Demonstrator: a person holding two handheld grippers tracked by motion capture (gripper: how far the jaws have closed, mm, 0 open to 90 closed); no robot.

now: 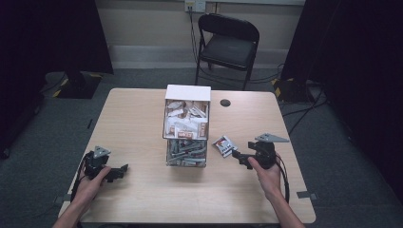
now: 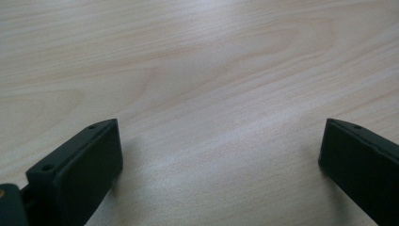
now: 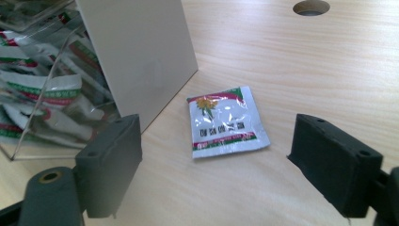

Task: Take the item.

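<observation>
A small white sachet [image 3: 227, 122] with red and green print lies flat on the wooden table [image 1: 138, 128], just right of the box; in the high view the sachet [image 1: 224, 145] sits beside the dispenser's lower right. My right gripper [image 3: 214, 155] hovers over it, open, jaws wide apart with nothing between them; from above the right gripper [image 1: 243, 158] sits just right of the sachet. My left gripper [image 2: 219, 155] rests low over bare wood, open and empty; the left gripper [image 1: 121, 171] is near the table's front left.
A clear-fronted white box [image 1: 187, 124] full of similar sachets stands at the table's middle; its white side wall [image 3: 141, 52] rises close to my right gripper. A round cable hole [image 1: 225, 102] lies behind it. A black folding chair [image 1: 227, 45] stands beyond the table.
</observation>
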